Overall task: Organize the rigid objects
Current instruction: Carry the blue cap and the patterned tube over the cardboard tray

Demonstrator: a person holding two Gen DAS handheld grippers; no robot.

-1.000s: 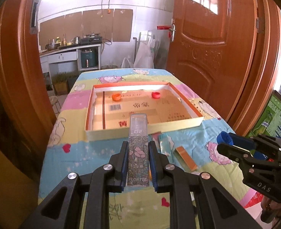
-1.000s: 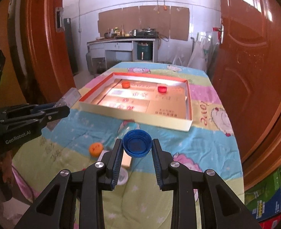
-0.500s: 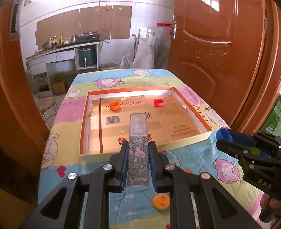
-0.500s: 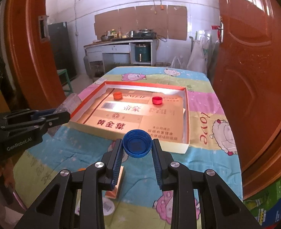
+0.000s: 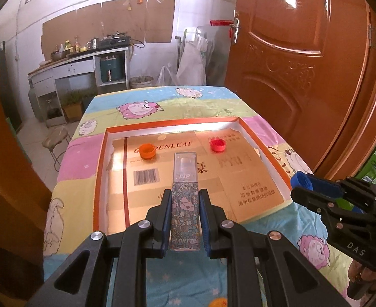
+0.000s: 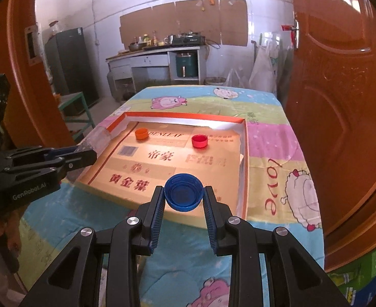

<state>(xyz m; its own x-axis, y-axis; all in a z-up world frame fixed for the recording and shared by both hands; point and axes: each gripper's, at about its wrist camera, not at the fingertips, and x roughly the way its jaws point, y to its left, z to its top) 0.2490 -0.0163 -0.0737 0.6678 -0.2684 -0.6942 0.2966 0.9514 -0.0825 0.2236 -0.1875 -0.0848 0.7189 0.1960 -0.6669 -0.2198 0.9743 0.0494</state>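
My left gripper [image 5: 184, 194] is shut on a tall clear box with a flower print [image 5: 185, 199], which points out over the near wall of a shallow orange-rimmed cardboard tray [image 5: 99, 179]. Inside the tray lie an orange cap [image 5: 147, 151] and a red cap [image 5: 218, 145]. My right gripper [image 6: 183, 192] is shut on a blue bottle cap [image 6: 183, 191], open side toward the camera, over the tray's near edge [image 6: 147, 199]. The same orange cap [image 6: 141, 134] and red cap [image 6: 199, 141] show in the right wrist view, and so does the left gripper [image 6: 85, 153].
The tray rests on a table under a pastel cartoon-sheep cloth [image 5: 67, 192]. An orange wooden door [image 5: 303, 76] stands open close on the right. Another orange cap [image 5: 220, 302] lies on the cloth near me. A stool [image 5: 56, 138] and a kitchen counter [image 5: 85, 58] lie beyond.
Both grippers have travelled forward toward the tray with their loads still held. The tray now looks nearer and larger, and the loose things on the cloth have slipped below the fingers.
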